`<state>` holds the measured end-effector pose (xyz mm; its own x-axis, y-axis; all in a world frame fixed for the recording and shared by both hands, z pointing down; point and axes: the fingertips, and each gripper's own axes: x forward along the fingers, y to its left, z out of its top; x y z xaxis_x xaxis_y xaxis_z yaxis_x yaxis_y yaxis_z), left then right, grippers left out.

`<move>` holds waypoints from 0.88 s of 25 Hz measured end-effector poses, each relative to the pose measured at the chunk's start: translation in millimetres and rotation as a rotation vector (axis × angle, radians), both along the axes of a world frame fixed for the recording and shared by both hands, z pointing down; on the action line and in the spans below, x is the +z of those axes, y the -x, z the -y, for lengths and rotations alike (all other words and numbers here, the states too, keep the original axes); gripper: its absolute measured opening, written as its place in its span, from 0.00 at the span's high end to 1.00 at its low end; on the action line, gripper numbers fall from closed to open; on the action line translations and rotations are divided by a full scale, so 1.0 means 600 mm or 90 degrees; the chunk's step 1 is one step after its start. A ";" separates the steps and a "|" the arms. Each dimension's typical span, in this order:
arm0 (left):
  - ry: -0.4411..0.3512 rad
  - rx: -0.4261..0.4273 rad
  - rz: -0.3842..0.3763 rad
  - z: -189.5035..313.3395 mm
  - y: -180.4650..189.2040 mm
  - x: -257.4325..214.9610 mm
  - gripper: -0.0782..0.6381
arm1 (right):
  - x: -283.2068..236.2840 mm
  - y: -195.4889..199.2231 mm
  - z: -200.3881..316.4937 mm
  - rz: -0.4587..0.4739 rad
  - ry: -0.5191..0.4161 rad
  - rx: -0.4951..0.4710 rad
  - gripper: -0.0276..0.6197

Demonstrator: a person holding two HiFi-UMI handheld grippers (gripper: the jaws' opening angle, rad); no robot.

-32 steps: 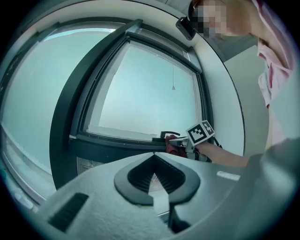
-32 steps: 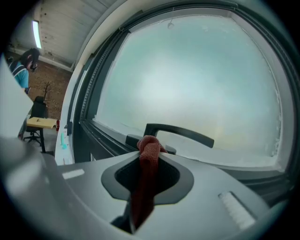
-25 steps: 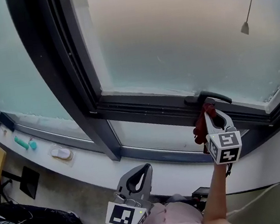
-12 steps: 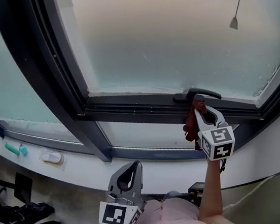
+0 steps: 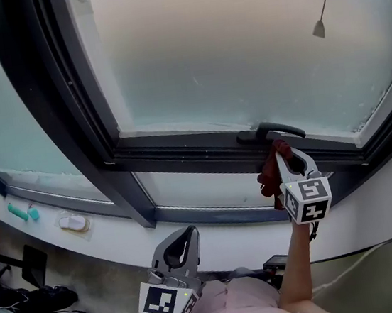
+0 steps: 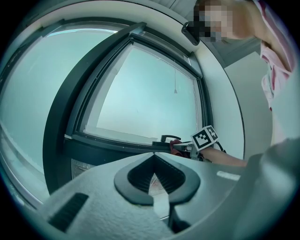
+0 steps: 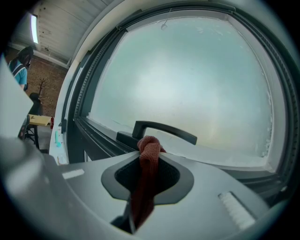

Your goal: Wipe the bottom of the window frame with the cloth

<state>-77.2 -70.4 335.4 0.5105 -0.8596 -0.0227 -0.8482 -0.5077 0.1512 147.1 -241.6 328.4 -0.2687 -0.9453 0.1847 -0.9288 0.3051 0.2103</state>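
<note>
Two tongs are in play. Your right gripper [image 5: 279, 150] is clamped on the red cloth [image 7: 149, 157], whose bunched end sits just beside the window handle [image 5: 271, 132], over the bottom of the window frame [image 5: 181, 153]. Your left gripper [image 5: 183, 238] hangs low, jaws together on nothing. You seem to be at the start of a stroke. Next, press the cloth onto the dark grooved rail and draw it along. Frosted glass fills the frame above a white sill [image 5: 120, 235].
</note>
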 end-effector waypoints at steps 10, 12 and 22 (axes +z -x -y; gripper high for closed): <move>0.006 0.036 0.008 -0.002 -0.051 0.003 0.89 | 0.000 -0.063 -0.007 0.017 -0.011 0.032 0.86; 0.007 0.041 0.011 -0.003 -0.062 0.003 0.89 | 0.000 -0.064 -0.007 0.015 -0.012 0.026 0.86; 0.015 0.041 0.016 -0.014 -0.105 -0.003 0.89 | 0.001 -0.078 -0.009 0.021 -0.005 0.000 0.86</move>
